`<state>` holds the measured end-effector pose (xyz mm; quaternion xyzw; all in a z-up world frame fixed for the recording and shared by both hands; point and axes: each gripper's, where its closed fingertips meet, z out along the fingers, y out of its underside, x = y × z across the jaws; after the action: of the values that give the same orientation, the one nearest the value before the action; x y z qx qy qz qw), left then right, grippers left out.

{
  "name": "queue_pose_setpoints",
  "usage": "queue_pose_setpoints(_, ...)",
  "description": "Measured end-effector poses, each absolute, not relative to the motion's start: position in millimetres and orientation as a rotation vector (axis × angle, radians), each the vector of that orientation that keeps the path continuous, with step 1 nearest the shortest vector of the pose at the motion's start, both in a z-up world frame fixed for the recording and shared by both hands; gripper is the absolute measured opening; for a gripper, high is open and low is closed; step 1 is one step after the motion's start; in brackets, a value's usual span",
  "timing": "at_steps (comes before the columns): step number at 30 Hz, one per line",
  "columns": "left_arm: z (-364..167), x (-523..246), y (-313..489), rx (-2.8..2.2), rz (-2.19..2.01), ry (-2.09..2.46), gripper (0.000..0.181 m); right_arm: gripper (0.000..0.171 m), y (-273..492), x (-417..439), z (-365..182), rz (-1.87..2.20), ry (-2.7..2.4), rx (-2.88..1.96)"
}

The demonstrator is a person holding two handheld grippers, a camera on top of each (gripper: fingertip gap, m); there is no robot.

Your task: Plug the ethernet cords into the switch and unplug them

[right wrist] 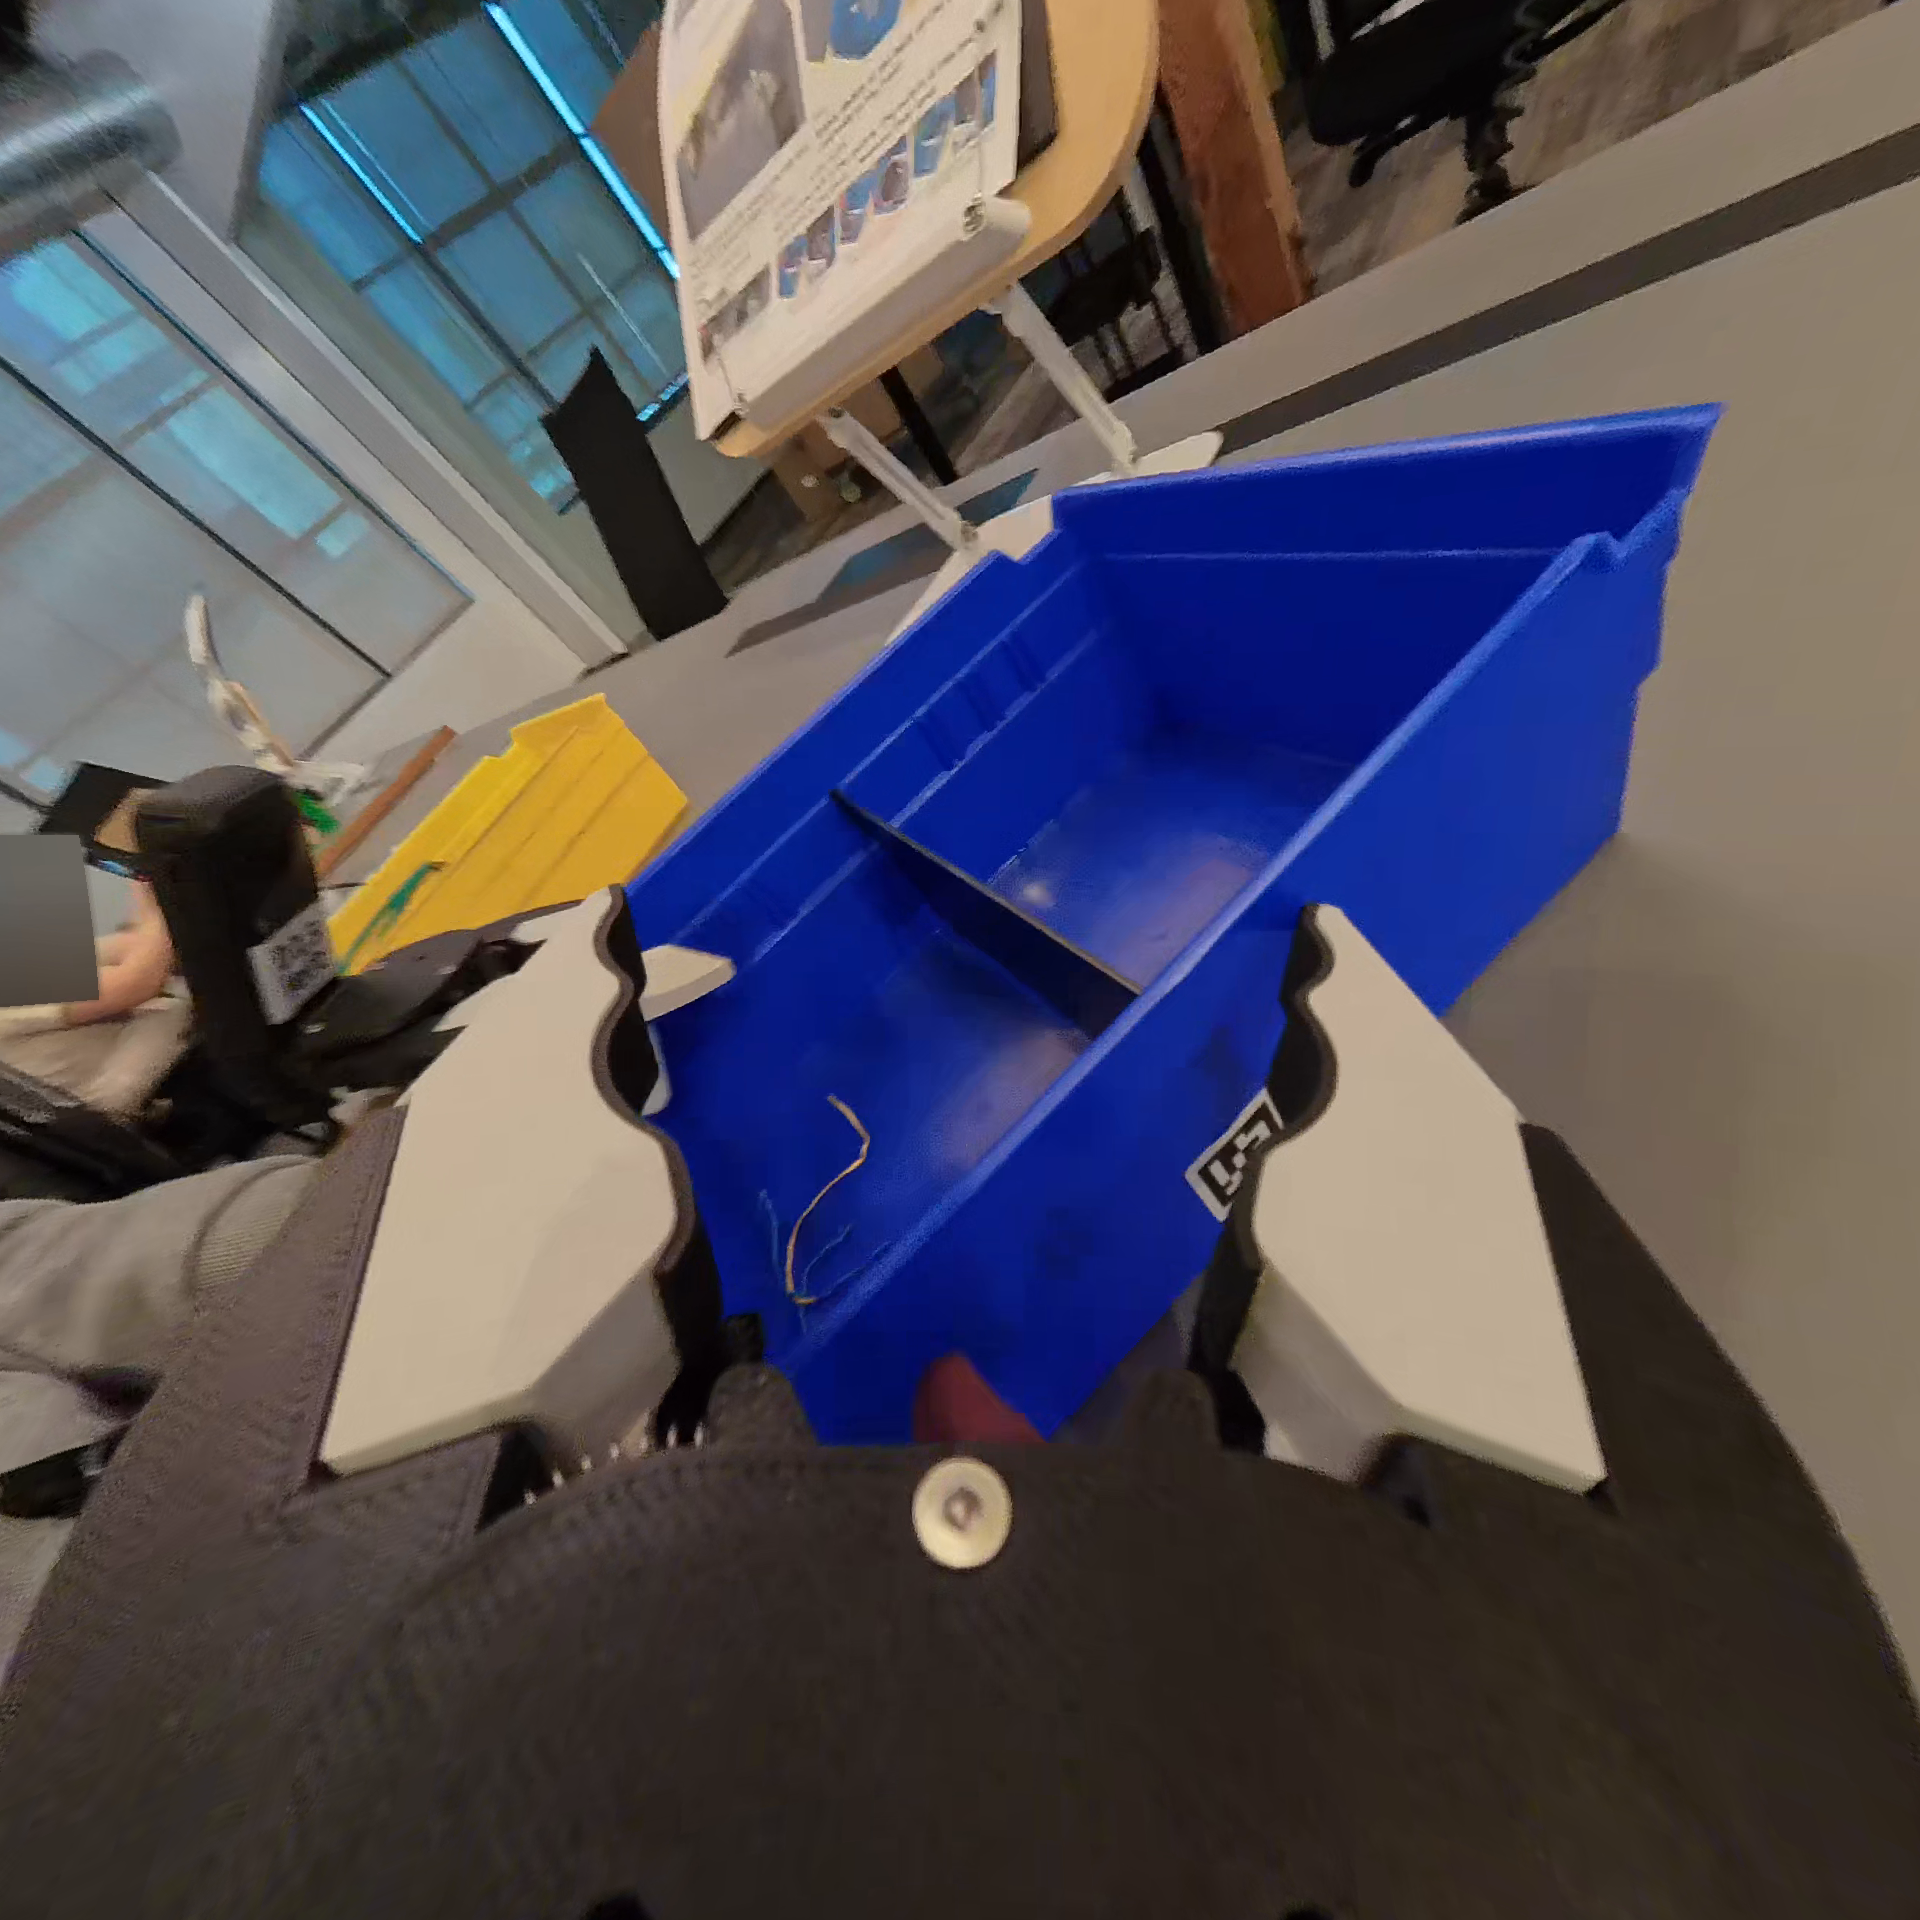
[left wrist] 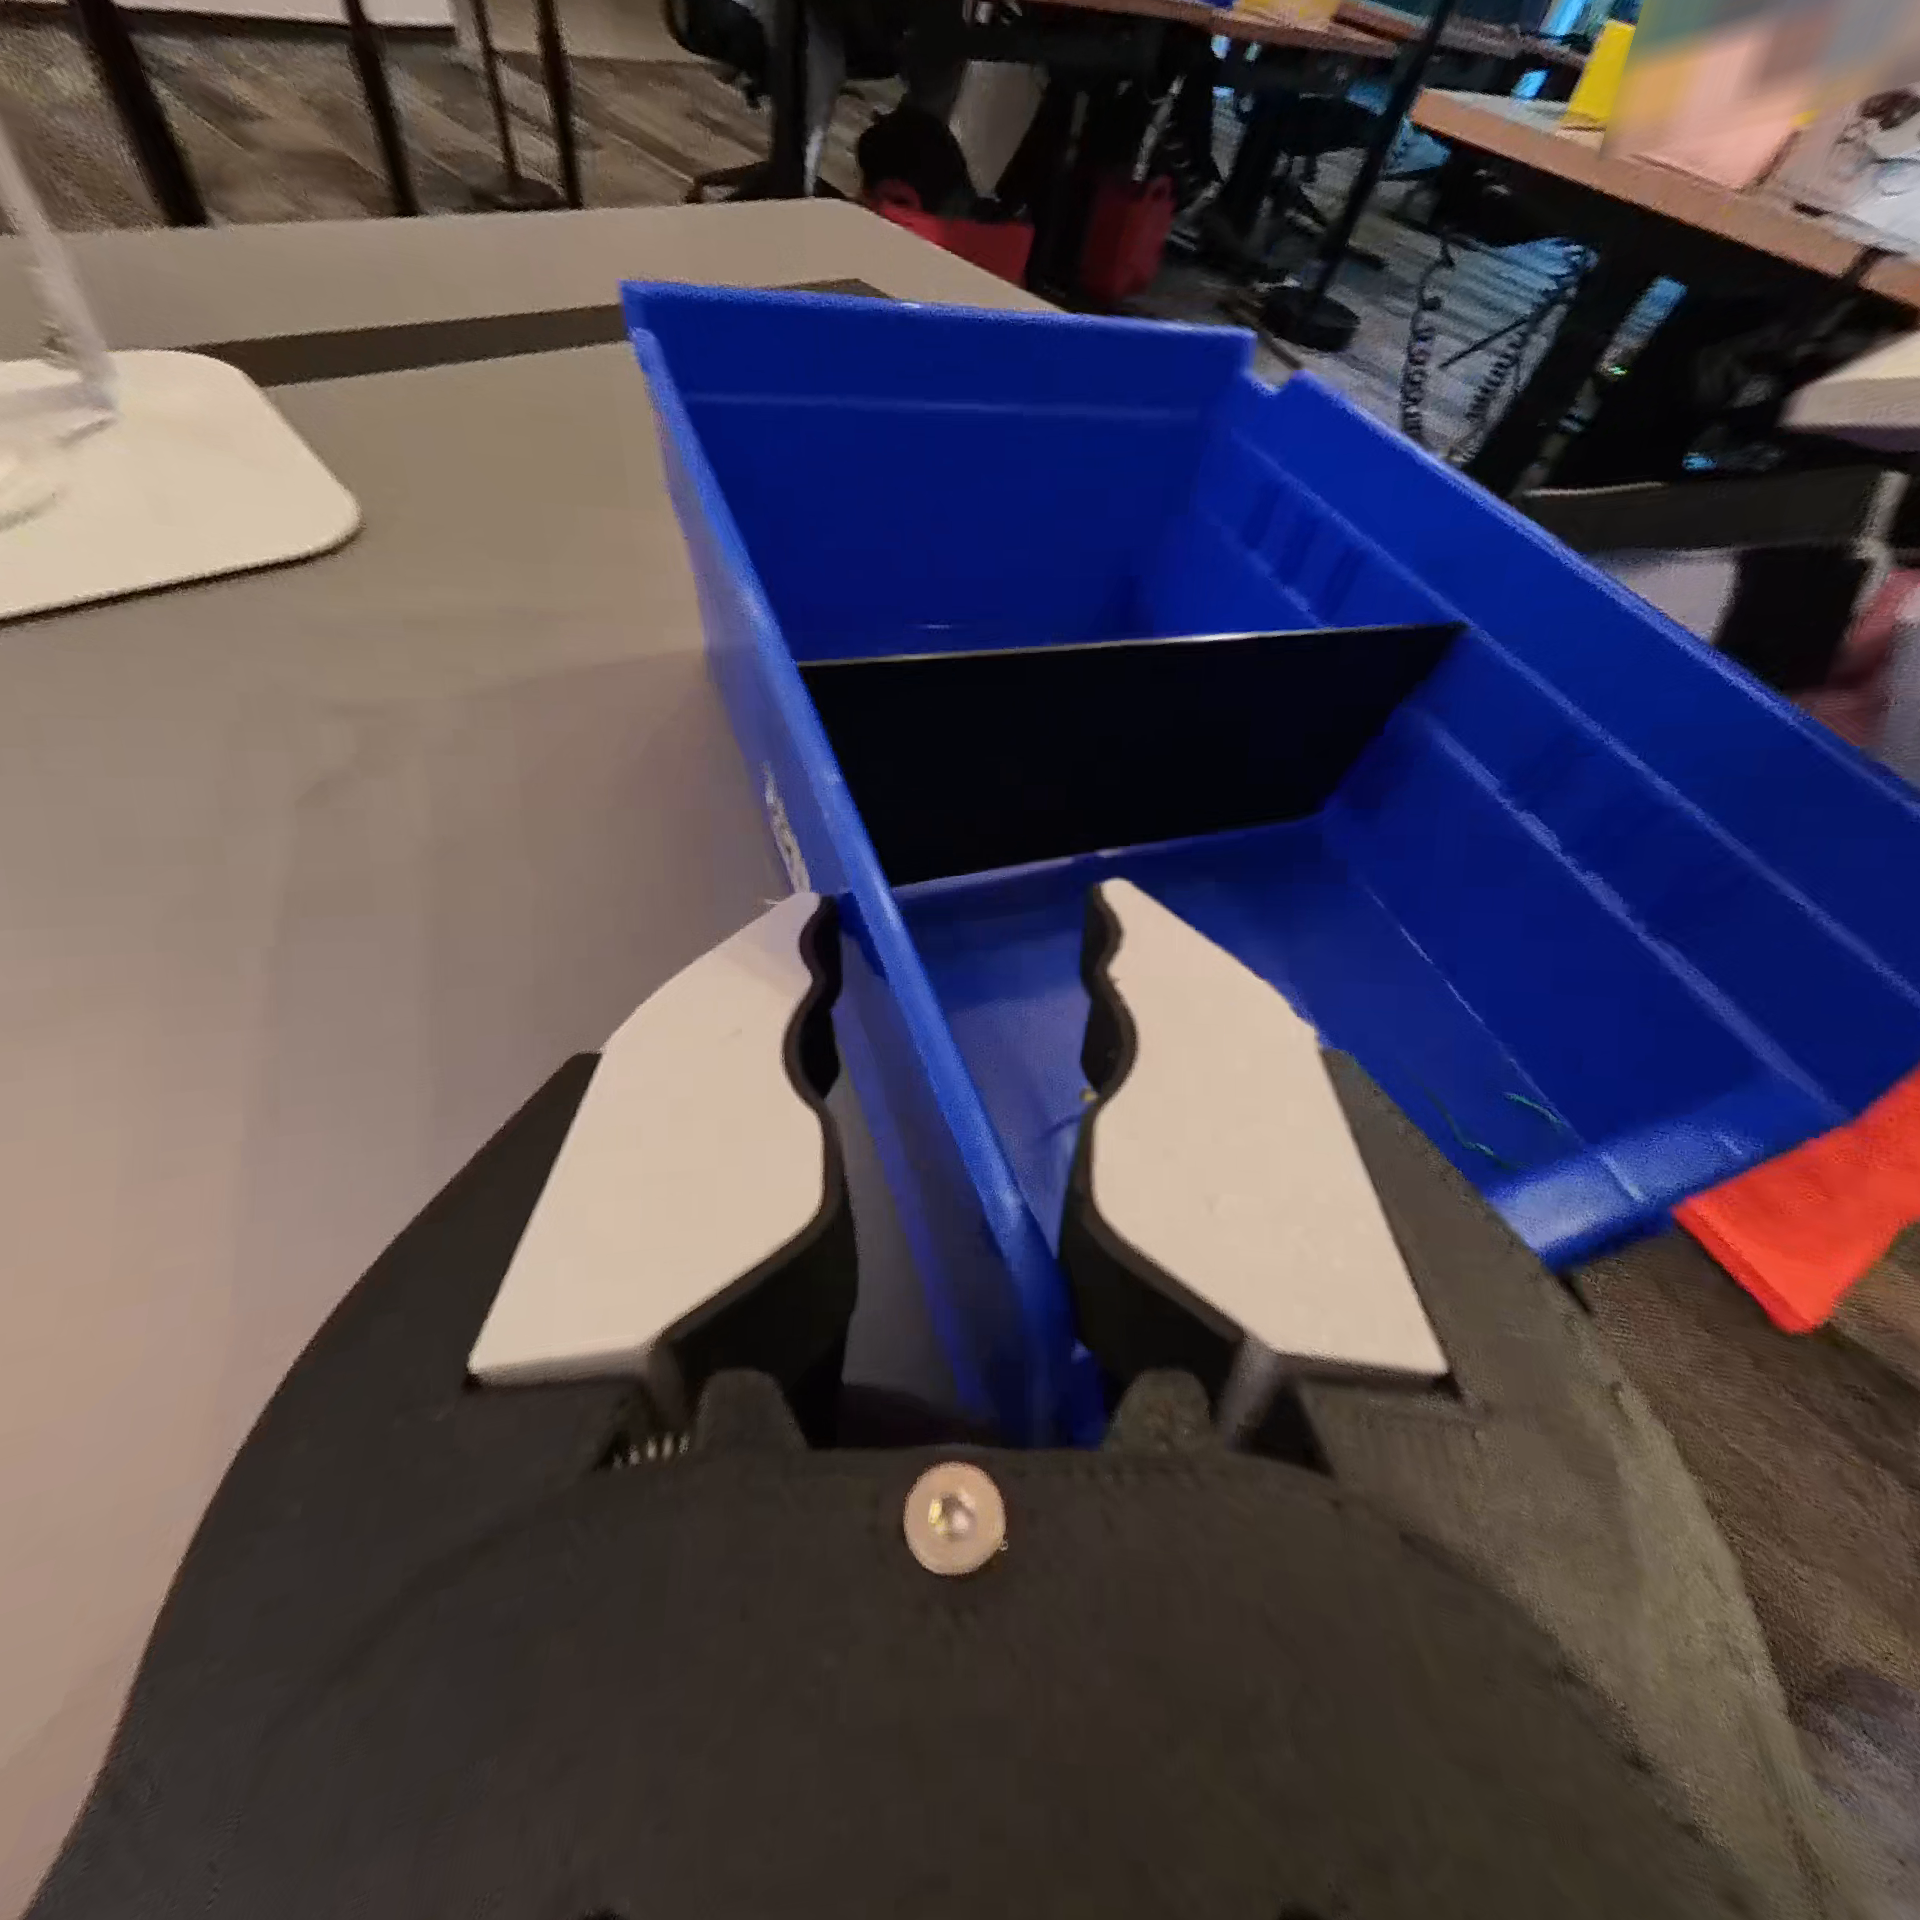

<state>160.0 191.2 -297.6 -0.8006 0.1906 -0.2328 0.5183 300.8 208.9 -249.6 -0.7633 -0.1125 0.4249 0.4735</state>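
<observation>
No ethernet cord or switch shows in either view. A blue plastic bin (left wrist: 935, 499) with a black divider (left wrist: 1091, 748) sits on the grey table; it also shows in the right wrist view (right wrist: 1403, 810). A few thin wire scraps (right wrist: 831, 1195) lie in its near compartment. My left gripper (left wrist: 956, 909) straddles the bin's left wall, its jaws closed in on that wall. My right gripper (right wrist: 966, 935) is wide open around the bin's near right wall and corner. The left gripper's body (right wrist: 312, 987) shows at the bin's far side in the right wrist view.
A yellow bin (right wrist: 540, 821) lies beyond the blue one. A white stand base (left wrist: 156, 478) sits at the table's left, and a sheet on a stand (right wrist: 842, 187) rises behind. An orange object (left wrist: 1808, 1216) is by the bin's near corner. A person (right wrist: 62, 1039) is at the left.
</observation>
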Motion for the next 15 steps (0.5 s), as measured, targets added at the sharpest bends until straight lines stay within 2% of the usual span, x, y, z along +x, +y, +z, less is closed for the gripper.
queue_pose_setpoints(5,-300.1,190.4,178.4,-1.944,-0.692,0.505,0.058,0.105,222.7,326.8,-259.1,0.798,-0.357,-1.955)
queue_pose_setpoints(9,-296.6,219.1,169.4,-1.966,-0.848,0.537,0.067,0.1,236.9,350.0,-276.0,0.466,-0.525,-2.039)
queue_pose_setpoints(15,-290.5,249.3,170.1,-1.947,-0.774,0.624,0.075,0.083,269.9,399.7,-306.0,-0.057,-0.749,-2.111)
